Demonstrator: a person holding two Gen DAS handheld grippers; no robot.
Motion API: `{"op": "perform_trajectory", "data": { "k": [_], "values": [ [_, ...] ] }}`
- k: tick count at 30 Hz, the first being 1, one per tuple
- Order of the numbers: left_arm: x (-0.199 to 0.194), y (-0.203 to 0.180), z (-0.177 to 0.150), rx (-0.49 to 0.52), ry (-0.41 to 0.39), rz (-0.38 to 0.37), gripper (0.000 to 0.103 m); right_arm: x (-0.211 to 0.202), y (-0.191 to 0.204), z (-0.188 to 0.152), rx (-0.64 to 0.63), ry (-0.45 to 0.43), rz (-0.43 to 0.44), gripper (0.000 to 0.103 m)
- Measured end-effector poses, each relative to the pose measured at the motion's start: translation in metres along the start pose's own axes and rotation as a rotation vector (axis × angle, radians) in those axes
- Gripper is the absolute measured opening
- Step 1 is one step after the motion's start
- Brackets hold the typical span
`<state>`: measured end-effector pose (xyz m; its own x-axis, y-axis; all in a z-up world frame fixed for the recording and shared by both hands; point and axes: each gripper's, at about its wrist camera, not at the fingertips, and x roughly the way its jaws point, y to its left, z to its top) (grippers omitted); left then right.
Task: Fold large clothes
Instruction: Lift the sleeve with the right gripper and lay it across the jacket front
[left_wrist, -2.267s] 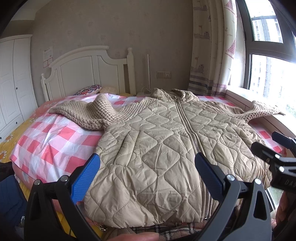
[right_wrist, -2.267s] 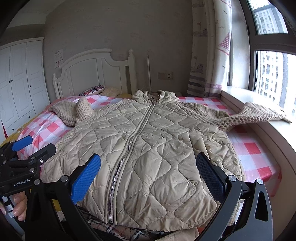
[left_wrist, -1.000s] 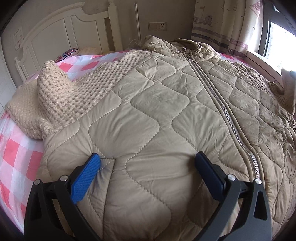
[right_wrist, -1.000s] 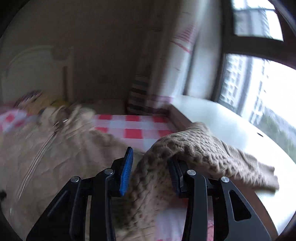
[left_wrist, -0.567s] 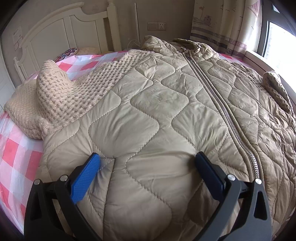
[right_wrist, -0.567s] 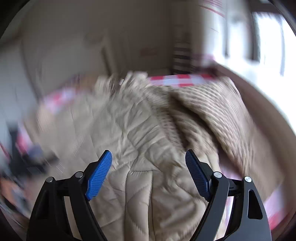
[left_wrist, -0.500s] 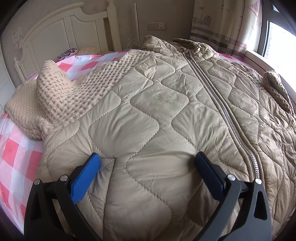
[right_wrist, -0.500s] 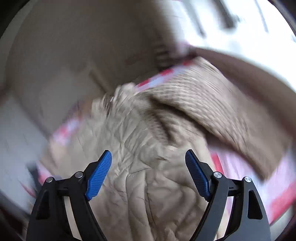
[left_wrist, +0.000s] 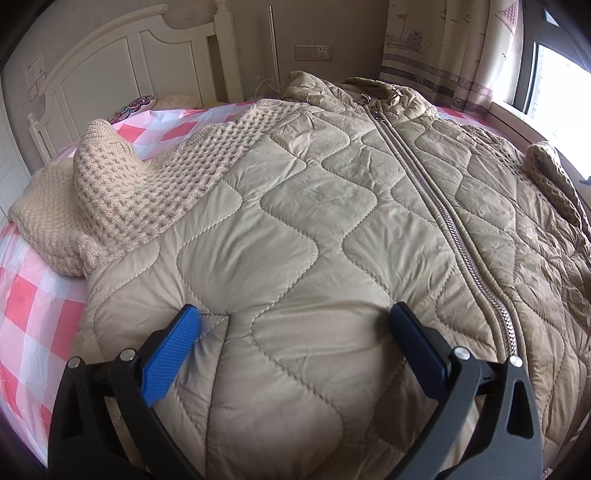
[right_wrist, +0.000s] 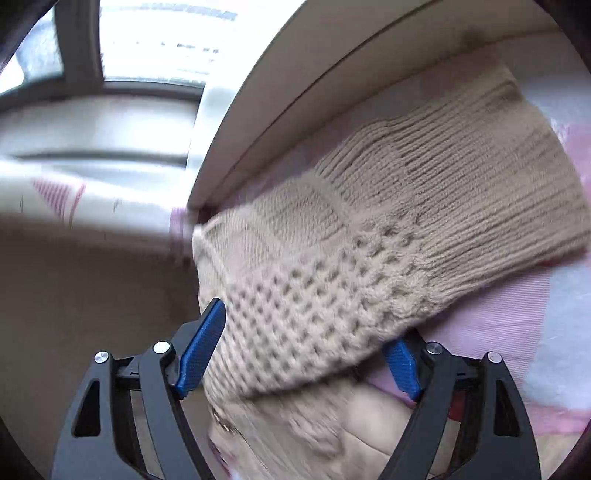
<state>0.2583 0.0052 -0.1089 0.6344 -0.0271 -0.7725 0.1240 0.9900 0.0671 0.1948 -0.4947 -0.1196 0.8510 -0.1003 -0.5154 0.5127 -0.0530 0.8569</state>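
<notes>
1. Swinging off the jacket (left_wrist: 314, 229), the right gripper (right_wrist: 301, 347) now straddled the sleeve (right_wrist: 388, 236), jaws spread, ungripped.
2. Left gripper (left_wrist: 291, 332) rested released at six o'clock on the bed (left_wrist: 33, 306).
3. Best clamp near the cuff first.

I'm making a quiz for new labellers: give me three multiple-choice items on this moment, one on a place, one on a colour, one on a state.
1. Where does the jacket lie?
A. on the bed
B. on a chair
C. on the floor

2. What colour are the pads of the left gripper?
A. red
B. blue
C. green

3. How is the jacket's zip?
A. fully open
B. closed
C. torn off

Answers:
1 A, it spreads over the pink-checked sheet before the headboard.
2 B, both pads show blue in the left wrist view.
3 B, the teeth run joined from collar to hem.
</notes>
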Motion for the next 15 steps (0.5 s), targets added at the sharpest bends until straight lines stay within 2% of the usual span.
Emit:
{"op": "perform_trajectory", "data": {
  "k": [2, 3, 4, 5, 7, 8, 10, 12, 14, 15],
  "values": [
    [0.000, 0.000, 0.000, 0.000, 0.000, -0.001, 0.101, 0.002, 0.005, 0.005, 0.022, -0.026, -0.017, 0.065],
    [0.000, 0.000, 0.000, -0.001, 0.001, -0.001, 0.101, 0.002, -0.001, 0.009, 0.034, -0.031, -0.010, 0.040],
    [0.000, 0.000, 0.000, -0.002, 0.000, -0.002, 0.101, 0.001, -0.005, 0.014, 0.030, -0.038, 0.002, 0.027],
    [-0.001, 0.000, 0.000, -0.002, 0.000, -0.003, 0.101, -0.004, -0.004, 0.016, -0.012, -0.063, -0.008, 0.023],
    [-0.001, 0.001, 0.000, -0.003, 0.000, -0.004, 0.101, -0.026, 0.031, 0.004, -0.263, -0.191, -0.015, 0.019],
    [-0.001, 0.000, 0.000, -0.003, 0.000, -0.004, 0.101, -0.040, 0.056, -0.009, -0.432, -0.255, 0.001, 0.019],
    [-0.001, 0.000, 0.000, -0.002, 0.000, -0.003, 0.101, -0.074, 0.114, -0.064, -0.855, -0.363, 0.116, 0.019],
    [-0.001, 0.000, 0.000, -0.003, 0.000, -0.003, 0.101, -0.104, 0.147, -0.145, -1.363, -0.344, 0.261, 0.019],
    [-0.002, 0.002, 0.000, -0.007, -0.001, -0.008, 0.101, -0.124, 0.142, -0.229, -1.861, -0.305, 0.303, 0.020],
    [-0.001, 0.002, 0.000, -0.008, -0.002, -0.010, 0.101, -0.135, 0.125, -0.264, -2.073, -0.263, 0.320, 0.031]
  ]
}}
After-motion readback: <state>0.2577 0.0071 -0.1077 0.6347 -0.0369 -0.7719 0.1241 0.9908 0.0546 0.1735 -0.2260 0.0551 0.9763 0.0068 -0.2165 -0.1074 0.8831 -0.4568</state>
